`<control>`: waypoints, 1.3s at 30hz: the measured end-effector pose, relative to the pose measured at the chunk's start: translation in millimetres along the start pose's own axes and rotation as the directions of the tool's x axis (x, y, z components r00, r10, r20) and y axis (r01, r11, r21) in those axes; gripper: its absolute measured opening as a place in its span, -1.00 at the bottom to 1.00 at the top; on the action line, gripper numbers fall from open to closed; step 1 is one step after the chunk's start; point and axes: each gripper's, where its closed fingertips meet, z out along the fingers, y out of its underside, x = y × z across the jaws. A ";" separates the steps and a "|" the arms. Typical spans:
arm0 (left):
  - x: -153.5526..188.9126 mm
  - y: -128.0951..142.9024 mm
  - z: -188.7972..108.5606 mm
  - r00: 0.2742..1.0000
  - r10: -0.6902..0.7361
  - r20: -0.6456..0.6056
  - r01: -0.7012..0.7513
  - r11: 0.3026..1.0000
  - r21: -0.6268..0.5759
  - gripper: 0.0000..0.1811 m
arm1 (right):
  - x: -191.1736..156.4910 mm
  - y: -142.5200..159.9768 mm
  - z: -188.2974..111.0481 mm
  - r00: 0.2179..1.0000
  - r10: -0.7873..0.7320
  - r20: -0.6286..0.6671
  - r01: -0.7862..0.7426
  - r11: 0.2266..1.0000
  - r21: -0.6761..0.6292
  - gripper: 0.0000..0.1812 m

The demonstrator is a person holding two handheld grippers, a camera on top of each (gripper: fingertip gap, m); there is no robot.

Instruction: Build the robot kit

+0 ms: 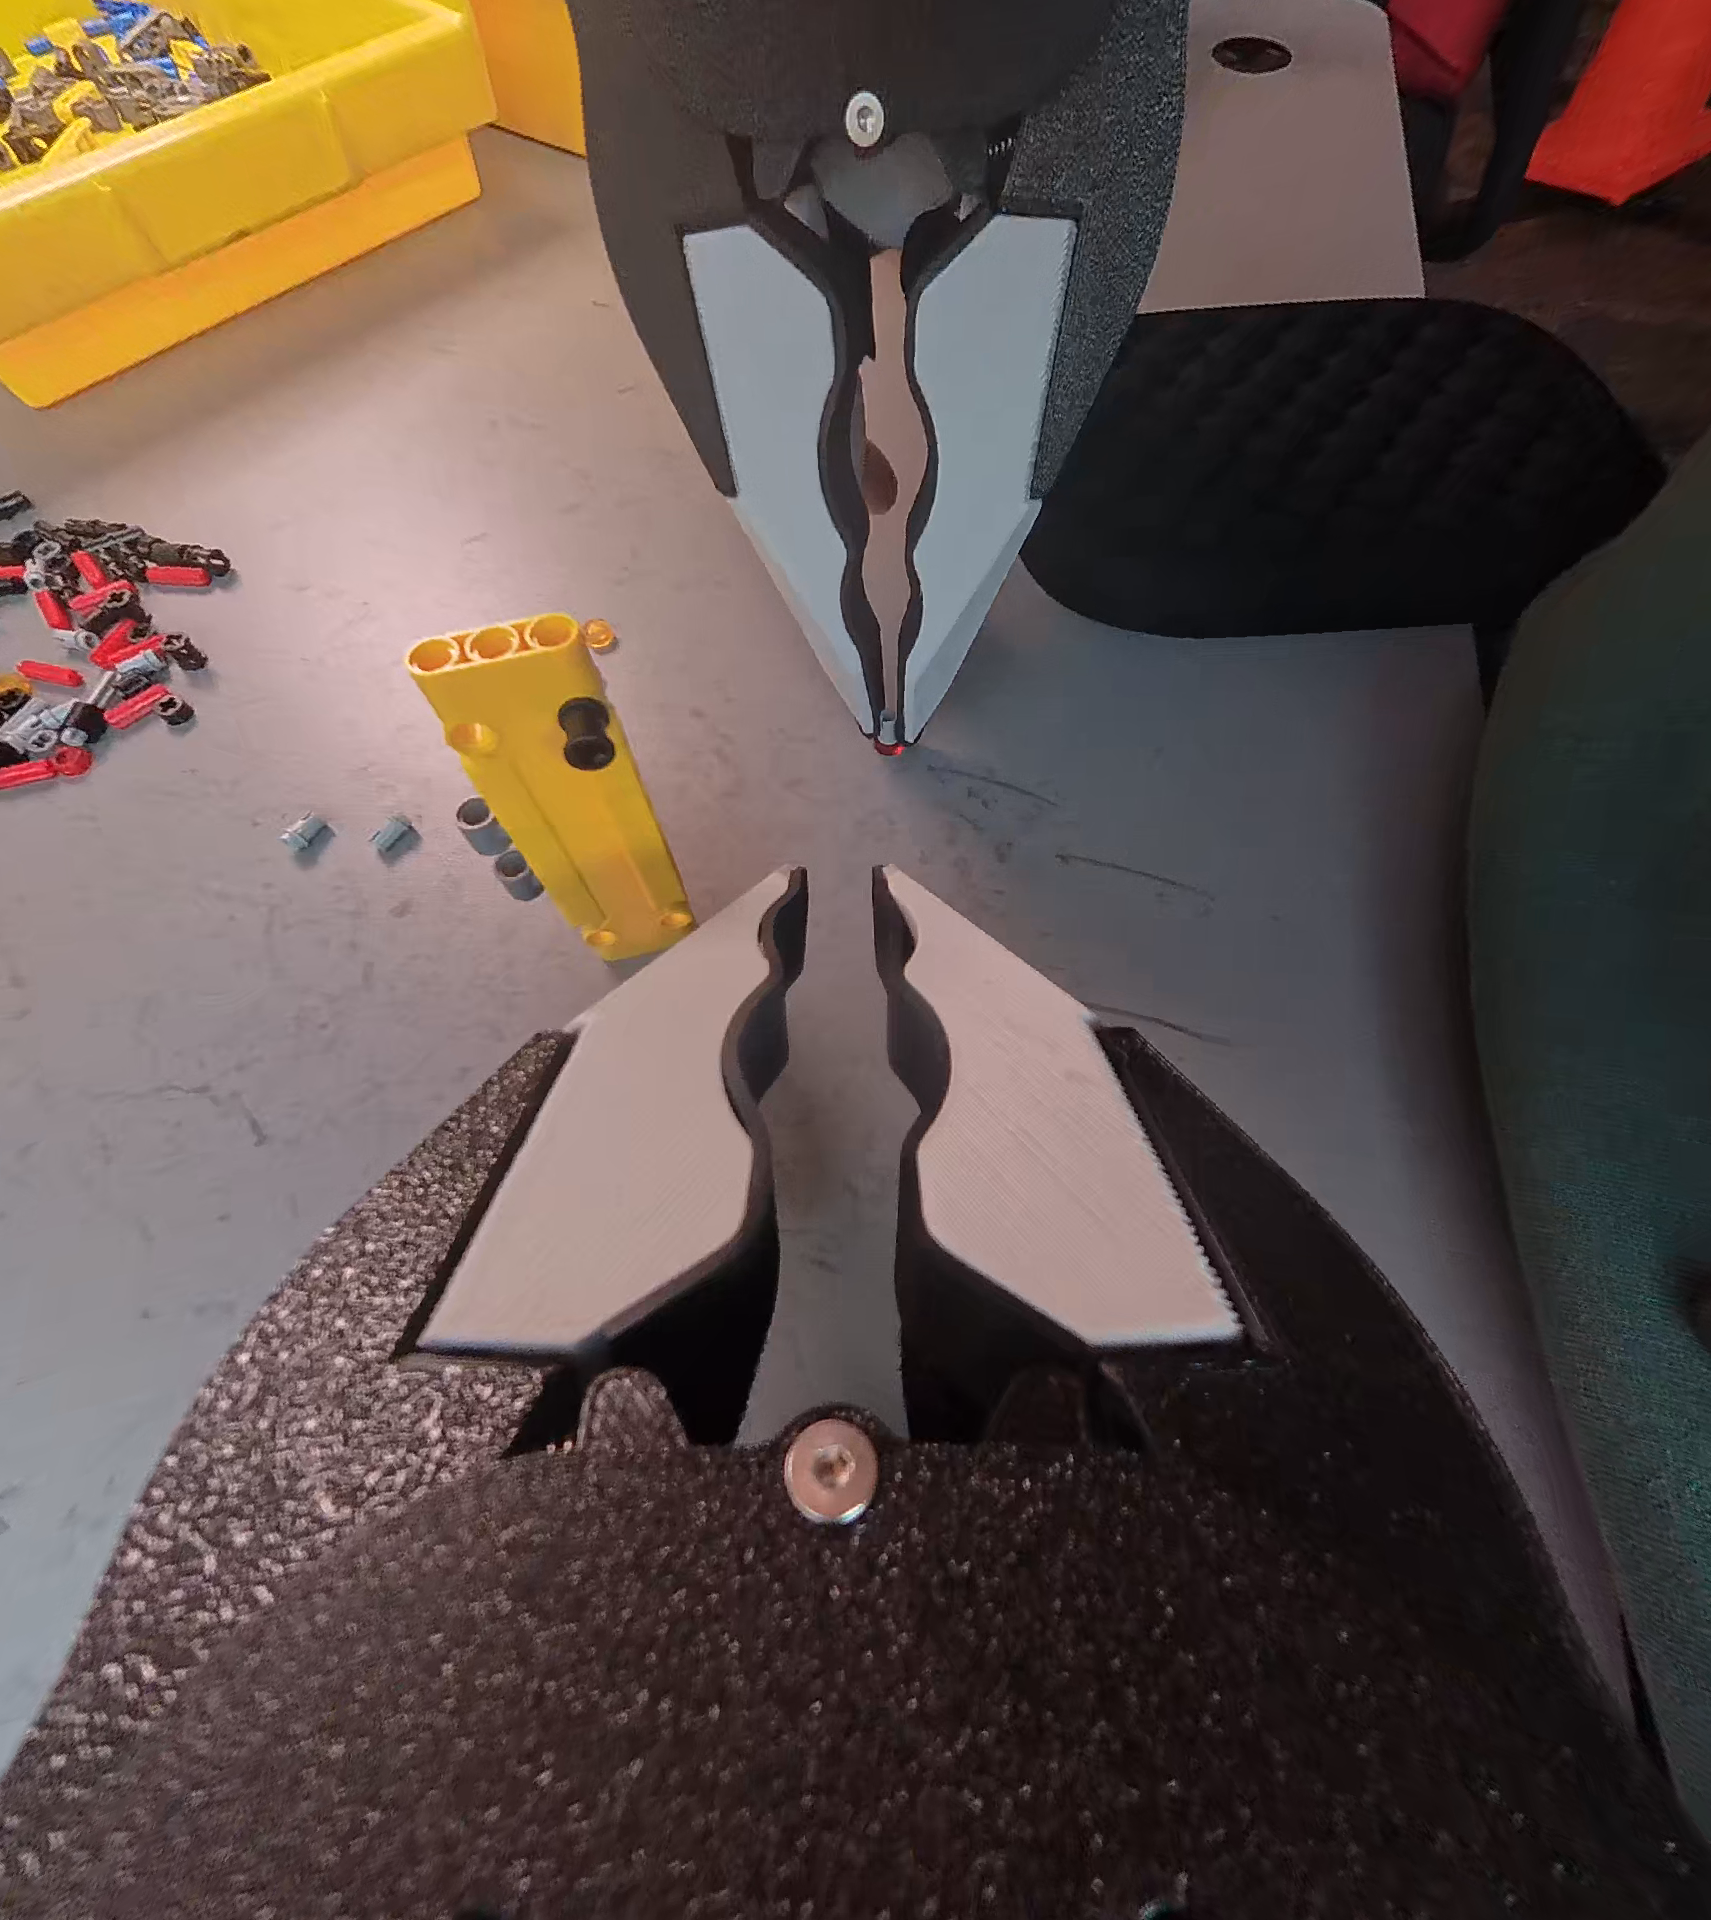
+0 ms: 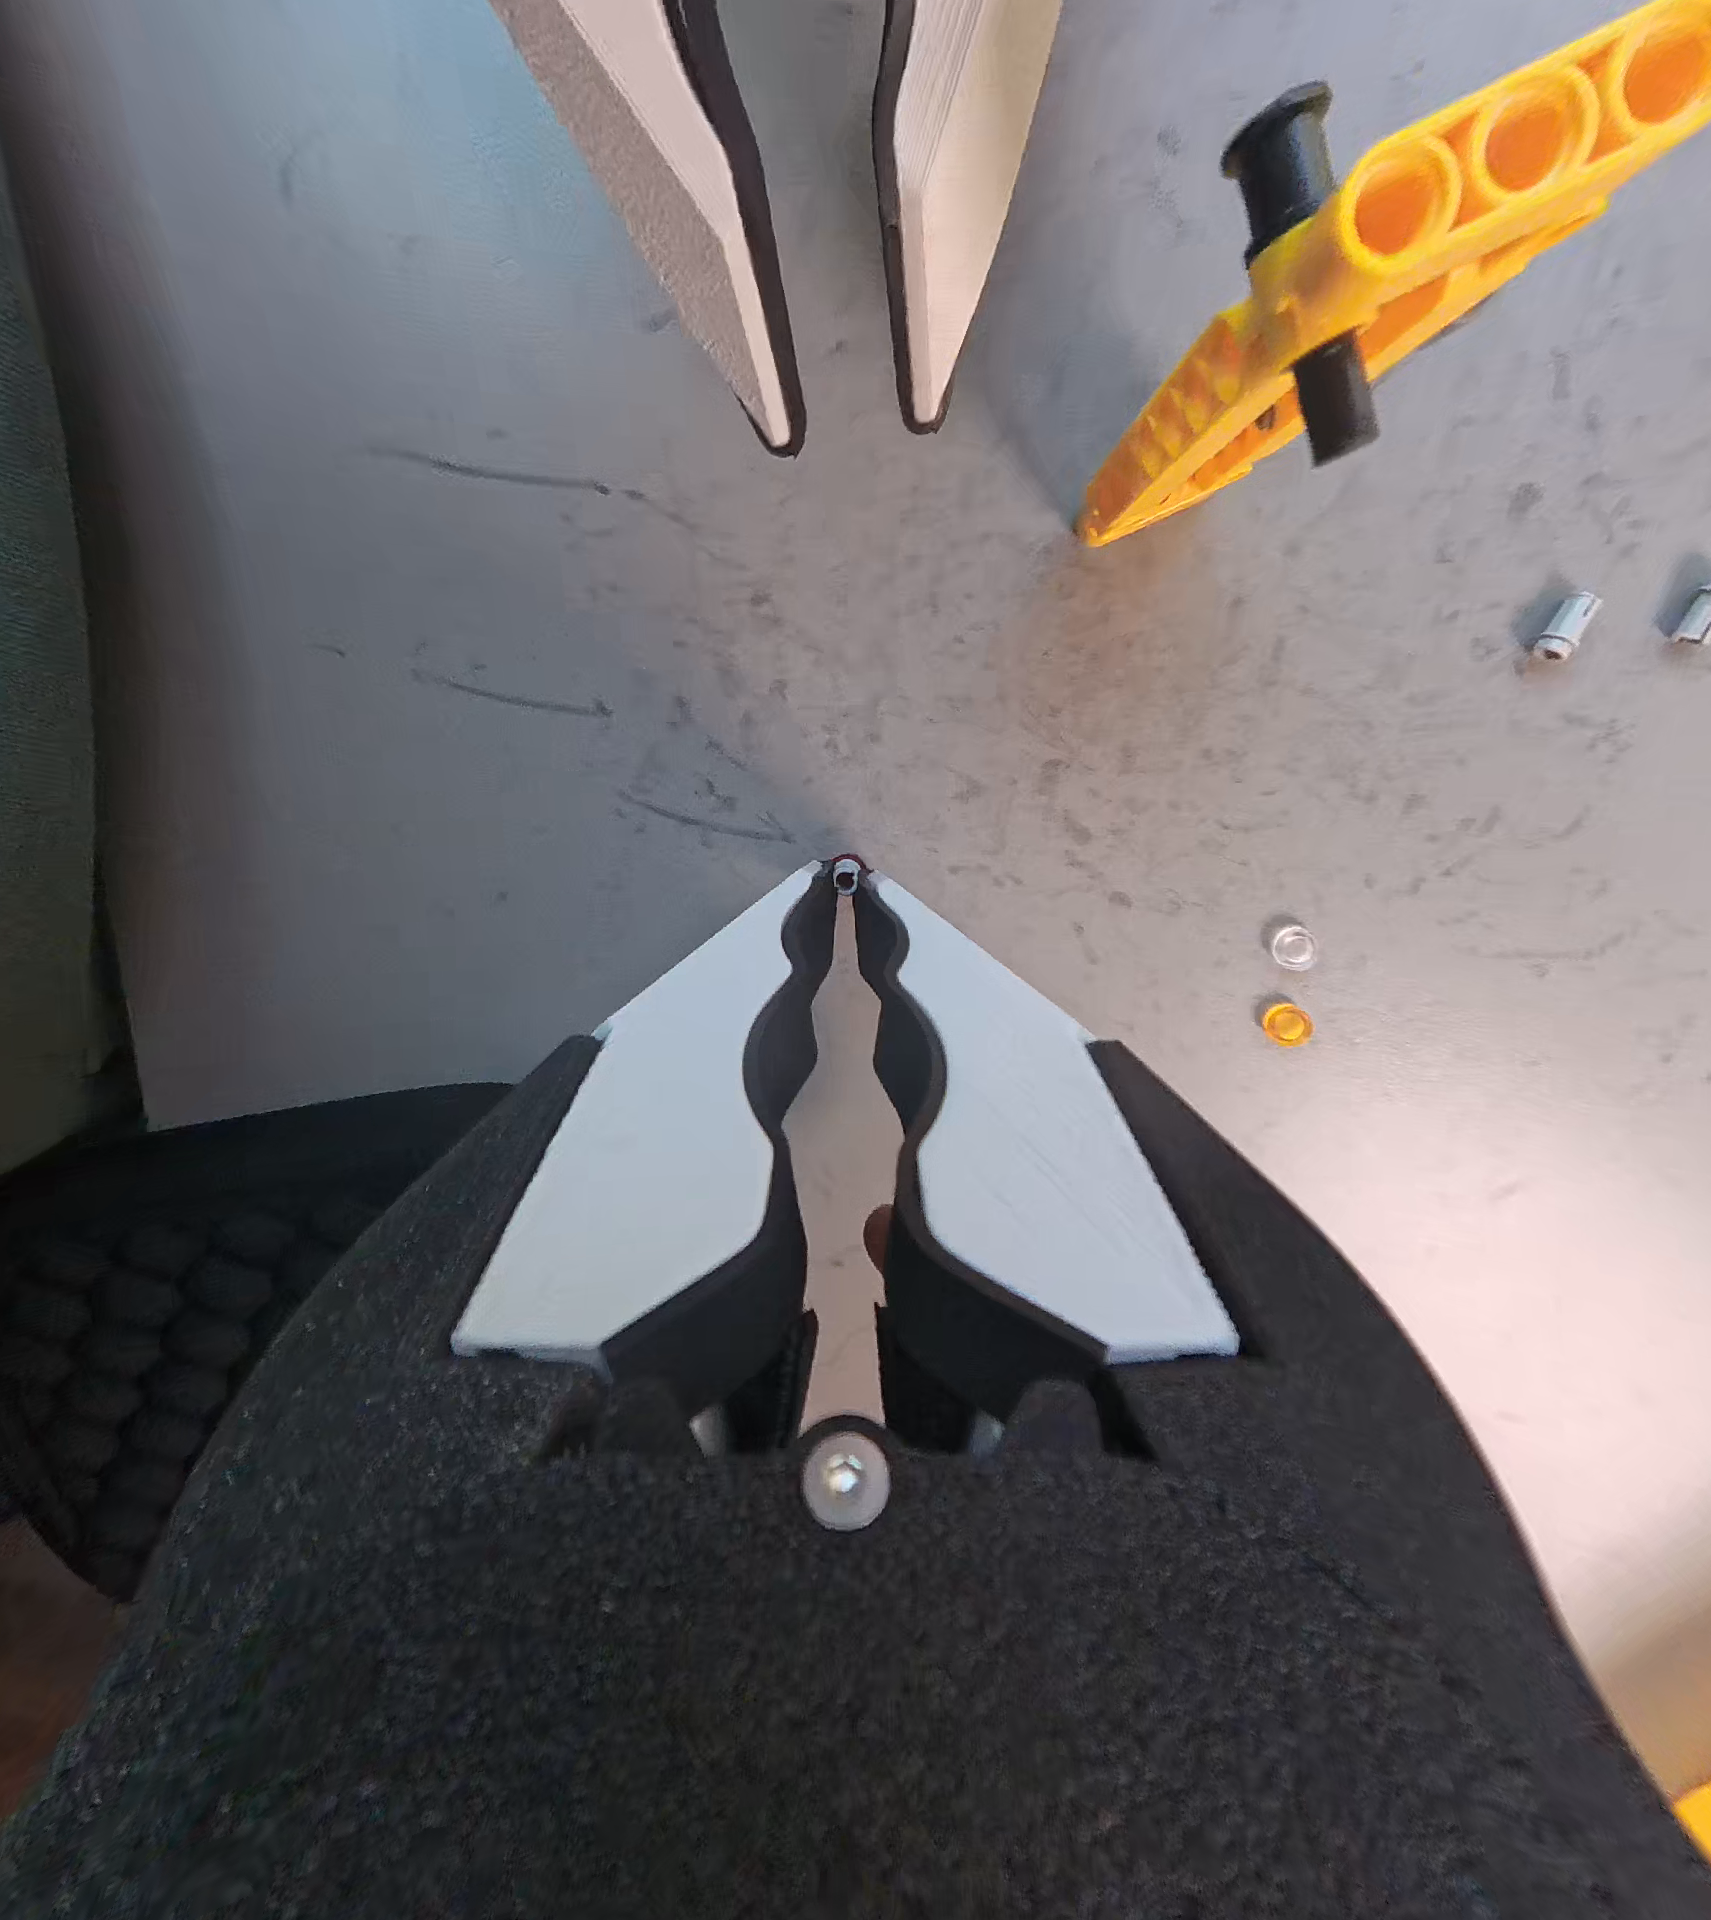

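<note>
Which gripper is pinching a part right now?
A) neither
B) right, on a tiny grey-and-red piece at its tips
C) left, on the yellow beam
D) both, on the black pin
B: the right gripper has its fingers closed on a tiny grey-and-red piece at the tips, while the left gripper is open and holds nothing; the yellow beam lies on the table beside it.
</note>
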 end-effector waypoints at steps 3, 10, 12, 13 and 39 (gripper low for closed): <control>1.3 0.6 0.2 1.000 0.008 -0.002 -0.008 1.000 -0.003 -0.87 | -0.3 -0.2 0.2 1.000 -0.009 0.001 0.009 1.000 -0.020 -0.96; 1.9 -8.6 -7.4 1.000 -0.014 -0.025 0.016 0.998 0.063 -0.80 | 4.9 -20.9 -11.5 0.977 -0.050 -0.207 0.106 0.956 0.273 -0.96; -0.7 -15.5 -12.9 0.997 -0.058 -0.045 0.062 0.992 0.111 -0.77 | 2.0 -46.7 -32.2 0.952 -0.046 -0.303 0.176 0.892 0.417 -0.96; -1.9 -20.3 -16.0 0.994 -0.088 -0.063 0.096 0.985 0.142 -0.75 | 2.3 -56.9 -43.3 0.922 -0.061 -0.383 0.242 0.861 0.447 -0.96; 7.0 -64.8 -49.3 0.960 -0.163 -0.229 0.248 0.873 0.421 -0.89 | -12.1 -100.3 -97.5 0.511 -0.081 -0.856 0.679 0.649 0.344 -0.87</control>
